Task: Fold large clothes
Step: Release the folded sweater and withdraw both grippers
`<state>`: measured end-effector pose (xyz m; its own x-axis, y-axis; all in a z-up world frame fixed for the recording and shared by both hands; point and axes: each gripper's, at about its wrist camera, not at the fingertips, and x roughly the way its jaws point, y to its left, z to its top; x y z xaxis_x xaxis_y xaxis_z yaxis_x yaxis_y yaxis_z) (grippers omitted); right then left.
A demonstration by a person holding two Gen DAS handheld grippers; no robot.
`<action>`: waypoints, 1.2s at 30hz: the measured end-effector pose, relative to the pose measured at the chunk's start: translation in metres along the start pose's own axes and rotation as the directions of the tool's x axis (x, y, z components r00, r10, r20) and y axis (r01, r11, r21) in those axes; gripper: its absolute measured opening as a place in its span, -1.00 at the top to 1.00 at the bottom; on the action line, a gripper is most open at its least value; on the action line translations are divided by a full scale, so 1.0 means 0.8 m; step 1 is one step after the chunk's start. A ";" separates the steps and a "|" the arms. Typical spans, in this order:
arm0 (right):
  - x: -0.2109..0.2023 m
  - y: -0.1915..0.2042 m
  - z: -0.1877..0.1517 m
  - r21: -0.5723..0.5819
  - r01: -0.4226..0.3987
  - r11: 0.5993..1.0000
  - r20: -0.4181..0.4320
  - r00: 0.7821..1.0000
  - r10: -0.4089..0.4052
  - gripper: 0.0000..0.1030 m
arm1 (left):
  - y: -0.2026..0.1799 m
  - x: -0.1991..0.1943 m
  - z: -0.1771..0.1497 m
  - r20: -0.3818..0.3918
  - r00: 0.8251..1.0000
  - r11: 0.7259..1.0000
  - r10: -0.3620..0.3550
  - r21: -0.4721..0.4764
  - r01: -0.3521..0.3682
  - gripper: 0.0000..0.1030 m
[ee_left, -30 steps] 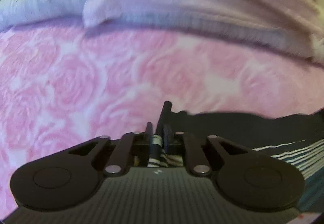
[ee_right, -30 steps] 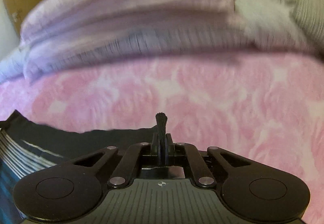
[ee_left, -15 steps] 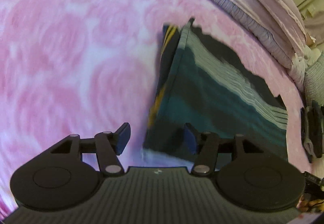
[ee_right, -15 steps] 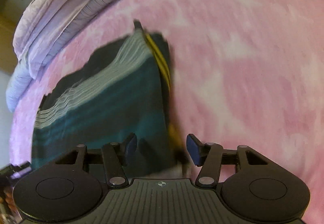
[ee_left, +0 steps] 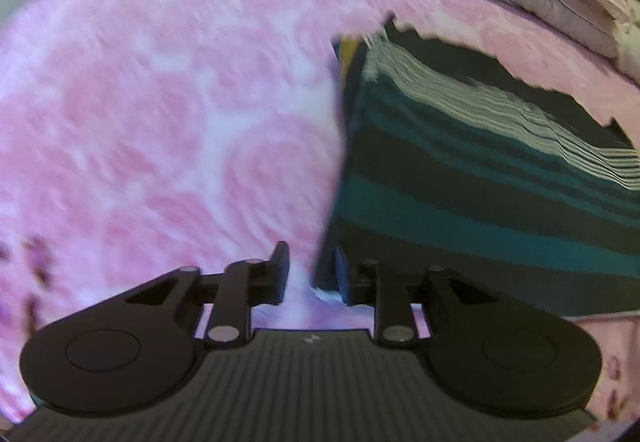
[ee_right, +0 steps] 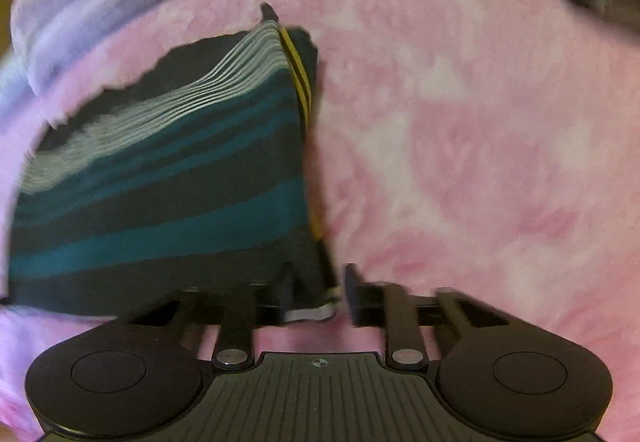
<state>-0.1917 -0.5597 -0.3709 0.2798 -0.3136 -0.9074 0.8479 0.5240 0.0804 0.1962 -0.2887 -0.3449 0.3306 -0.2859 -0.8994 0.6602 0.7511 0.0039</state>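
Garment [ee_left: 480, 178] lies folded between my tongs, near corners by each: left tongs [ee_left: 312, 274] closing on nothing, right tongs [ee_right: 320, 290] closing around the corner.

The left matte black plastic two-finger gripper [ee_left: 310, 274] has a ribbed grey-black deck with a small white mark at its front edge, flanked by two rounded lobes, each with a shallow circular recess. Two flat linkage arms, each pinned by a silver rivet, carry the square-ended jaws. The right matte black plastic two-finger gripper [ee_right: 316, 292] is built alike (its deck mark is a small crosshair circle).
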 end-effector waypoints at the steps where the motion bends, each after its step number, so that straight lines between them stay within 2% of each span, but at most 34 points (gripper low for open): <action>1: -0.013 0.010 0.000 -0.053 0.033 0.998 0.063 0.998 -0.029 0.29 | -0.005 -0.012 0.004 0.032 0.999 0.999 0.034 0.014 -0.035 0.56; 2: -0.024 0.022 0.002 -0.089 0.053 0.995 0.120 0.992 -0.042 0.14 | -0.010 -0.021 0.007 0.073 0.997 0.999 0.039 0.029 -0.041 0.54; 3: -0.031 0.031 0.002 -0.107 0.040 0.993 0.159 0.987 -0.023 0.06 | -0.014 -0.028 0.008 0.101 0.995 0.999 0.018 0.033 -0.021 0.49; 5: -0.033 0.045 -0.003 -0.107 -0.028 0.994 0.191 0.980 0.048 0.06 | -0.026 -0.024 0.008 0.083 0.994 0.997 -0.072 0.034 0.070 0.44; 7: -0.015 0.059 -0.016 -0.096 -0.049 0.994 0.187 0.980 0.066 0.06 | -0.042 -0.006 -0.001 0.053 0.994 0.993 -0.098 0.073 0.094 0.43; 8: -0.001 0.065 -0.023 -0.090 -0.030 0.995 0.156 0.987 0.044 0.06 | -0.050 0.007 -0.006 0.028 0.995 0.991 -0.093 0.095 0.090 0.43; 10: 0.047 0.076 -0.040 -0.091 0.014 0.996 -0.019 1.000 -0.016 0.05 | -0.057 0.038 -0.017 -0.048 0.997 0.992 -0.059 0.108 0.064 0.42; 11: 0.048 0.082 -0.042 -0.097 0.036 0.995 0.004 0.999 -0.036 0.02 | -0.057 0.044 -0.019 -0.056 0.997 0.992 -0.061 0.104 0.066 0.41; 14: 0.026 0.104 -0.025 -0.143 0.081 0.986 -0.029 0.996 -0.086 0.01 | -0.058 0.033 -0.006 -0.093 0.993 0.990 -0.069 0.114 0.080 0.39; 15: 0.007 0.108 -0.021 -0.130 0.085 0.988 -0.015 0.996 -0.087 0.01 | -0.056 0.026 0.001 -0.111 0.991 0.989 -0.079 0.119 0.092 0.39; 17: -0.026 0.109 -0.018 -0.082 0.079 0.993 0.003 0.997 -0.079 0.00 | -0.057 0.001 0.012 -0.137 0.988 0.985 -0.075 0.142 0.095 0.37; 19: -0.064 0.115 -0.019 -0.011 0.045 0.999 -0.018 0.999 -0.046 -0.02 | -0.058 -0.031 0.021 -0.144 0.986 0.979 -0.087 0.169 0.111 0.31; 23: -0.135 0.133 -0.025 0.089 -0.058 0.994 -0.051 0.997 0.063 -0.04 | -0.066 -0.109 0.032 -0.130 0.985 0.959 -0.114 0.246 0.144 0.22; 25: -0.166 0.147 -0.022 0.080 -0.092 0.993 -0.055 0.994 0.097 -0.04 | -0.070 -0.147 0.036 -0.113 0.985 0.952 -0.127 0.264 0.153 0.19; 28: -0.209 0.166 -0.007 0.046 -0.117 0.992 -0.015 0.993 0.118 -0.04 | -0.074 -0.193 0.046 -0.079 0.986 0.944 -0.146 0.288 0.163 0.18; 31: -0.248 0.174 0.004 0.016 -0.128 0.992 0.035 0.991 0.128 -0.04 | -0.077 -0.236 0.060 -0.002 0.990 0.952 -0.144 0.273 0.139 0.17; 36: -0.299 0.172 0.016 -0.049 -0.129 0.990 0.111 0.985 0.134 -0.05 | -0.084 -0.296 0.064 0.110 0.984 0.963 -0.141 0.246 0.110 -0.01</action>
<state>-0.1365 -0.4228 -0.1375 0.4391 -0.3263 -0.8371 0.7817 0.5980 0.1769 0.1080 -0.3015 -0.1096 0.3066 -0.4522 -0.8376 0.8381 0.5454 0.0123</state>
